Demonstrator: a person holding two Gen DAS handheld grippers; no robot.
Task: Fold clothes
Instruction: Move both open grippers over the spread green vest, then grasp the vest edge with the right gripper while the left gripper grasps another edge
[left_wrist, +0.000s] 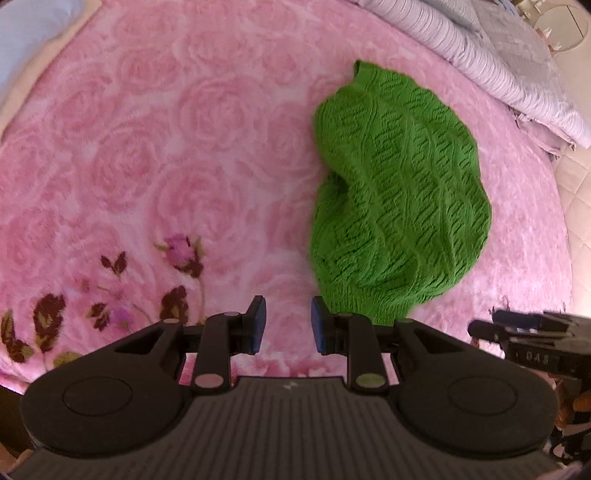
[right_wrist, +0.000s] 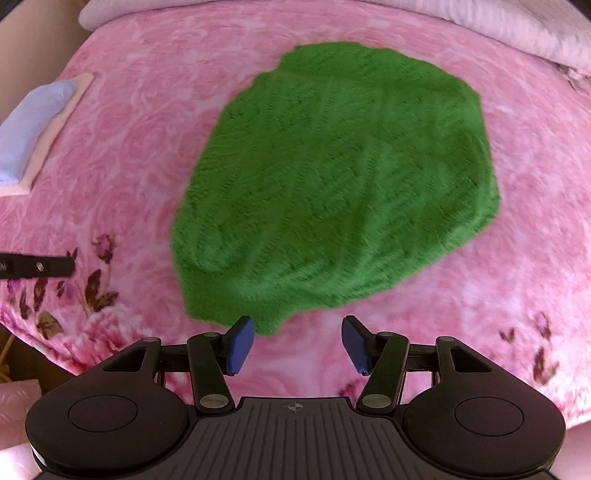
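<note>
Both grippers, left gripper (left_wrist: 288, 325) and right gripper (right_wrist: 298, 345), hang apart, empty, over a folded green sweater (right_wrist: 332, 177).

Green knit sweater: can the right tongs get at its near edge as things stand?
Probably yes. The right tongs stand open and empty, just short of the green knit sweater, whose near edge lies flat on the pink blanket with nothing between. The left tongs are off to the side.

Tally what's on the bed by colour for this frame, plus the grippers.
Green: 1, knitted garment
Pink: 1, rose blanket
Light blue: 1, folded cloth
Pale lilac: 1, bunched bedding
Black grippers: 2, left gripper, right gripper
Total: 6
</note>
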